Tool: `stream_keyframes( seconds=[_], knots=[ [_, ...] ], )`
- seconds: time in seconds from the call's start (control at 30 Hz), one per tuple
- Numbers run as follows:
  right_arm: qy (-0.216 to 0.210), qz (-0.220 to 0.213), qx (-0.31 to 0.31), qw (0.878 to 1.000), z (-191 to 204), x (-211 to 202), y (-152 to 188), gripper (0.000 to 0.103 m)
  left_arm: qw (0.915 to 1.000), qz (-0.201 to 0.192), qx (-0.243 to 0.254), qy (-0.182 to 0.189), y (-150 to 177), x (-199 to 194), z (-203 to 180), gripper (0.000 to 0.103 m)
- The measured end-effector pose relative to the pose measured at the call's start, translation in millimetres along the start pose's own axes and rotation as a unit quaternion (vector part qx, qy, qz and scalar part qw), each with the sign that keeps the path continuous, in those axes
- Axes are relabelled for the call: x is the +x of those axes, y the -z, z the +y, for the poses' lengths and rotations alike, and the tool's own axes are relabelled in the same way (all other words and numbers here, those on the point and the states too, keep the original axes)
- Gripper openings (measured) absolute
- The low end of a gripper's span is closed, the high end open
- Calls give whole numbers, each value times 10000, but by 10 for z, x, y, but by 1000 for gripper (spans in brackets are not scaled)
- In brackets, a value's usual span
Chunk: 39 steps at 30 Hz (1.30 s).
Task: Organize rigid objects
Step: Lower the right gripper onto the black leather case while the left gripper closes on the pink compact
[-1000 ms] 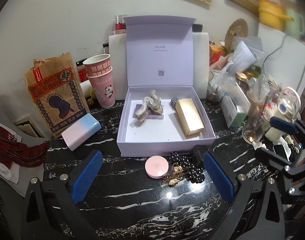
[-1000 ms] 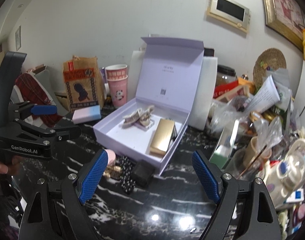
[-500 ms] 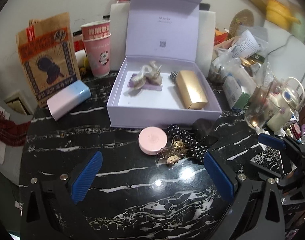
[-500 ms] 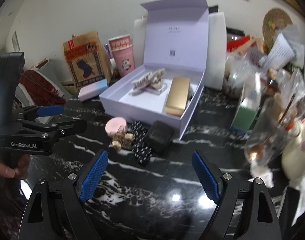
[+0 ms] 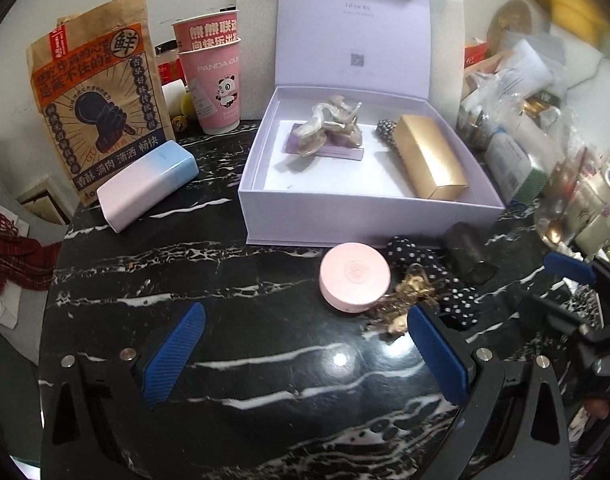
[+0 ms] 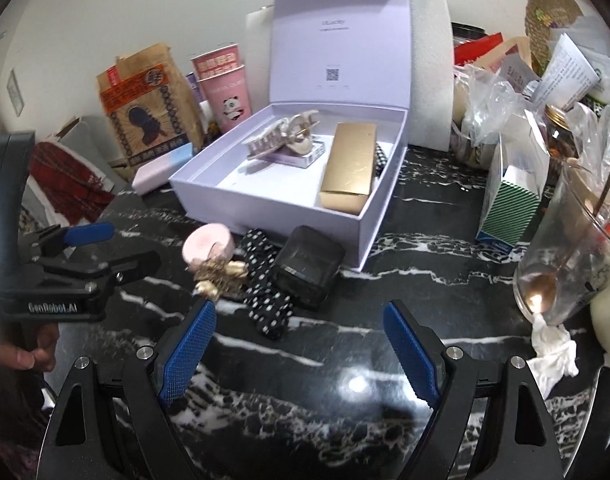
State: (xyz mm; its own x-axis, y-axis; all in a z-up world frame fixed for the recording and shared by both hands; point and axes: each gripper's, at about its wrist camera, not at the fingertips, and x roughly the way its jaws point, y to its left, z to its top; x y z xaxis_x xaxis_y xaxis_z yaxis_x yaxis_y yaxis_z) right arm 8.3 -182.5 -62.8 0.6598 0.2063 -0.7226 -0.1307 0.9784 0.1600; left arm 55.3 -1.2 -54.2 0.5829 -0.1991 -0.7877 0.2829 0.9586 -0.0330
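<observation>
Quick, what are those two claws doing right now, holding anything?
Left claw: open, holding nothing, above the black marble table.
Right claw: open, holding nothing, above the same table.

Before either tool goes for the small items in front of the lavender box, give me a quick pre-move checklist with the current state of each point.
1. Left tool open and holding nothing: ok.
2. Right tool open and holding nothing: ok.
3. Lavender box lid up, free floor space beside the gold box and hair claw: ok.
4. Pink compact top unobstructed: ok.
5. Compact clear of neighbours: not ok, the gold clip lies against its edge.
6. Black case separate from the polka-dot bow: cannot tell, they look to be touching.
</observation>
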Motion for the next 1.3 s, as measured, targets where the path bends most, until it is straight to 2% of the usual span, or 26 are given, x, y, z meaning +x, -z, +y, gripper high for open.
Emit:
stream_keyframes(
  seconds=[0.3,0.53,1.0,1.13,1.3],
  knots=[
    [-57,127,373,9992,-136,241,-128,86,9999,-29,74,87,-135,154,98,103],
    [-184,329,619,9974,-206,470,-208,71,9997,32,73,234,-222,287,114,103],
    [-170,426,584,9972,-198,556,-232,69,9972,301,297,620,-298,536,-17,103],
    [-160,460,544,9973,-202,552,-220,68,9977,429,337,411,-295,631,-50,97],
    [-104,505,479,9975,-192,539,-205,68,9963,530,201,643,-287,665,-57,94]
  ],
)
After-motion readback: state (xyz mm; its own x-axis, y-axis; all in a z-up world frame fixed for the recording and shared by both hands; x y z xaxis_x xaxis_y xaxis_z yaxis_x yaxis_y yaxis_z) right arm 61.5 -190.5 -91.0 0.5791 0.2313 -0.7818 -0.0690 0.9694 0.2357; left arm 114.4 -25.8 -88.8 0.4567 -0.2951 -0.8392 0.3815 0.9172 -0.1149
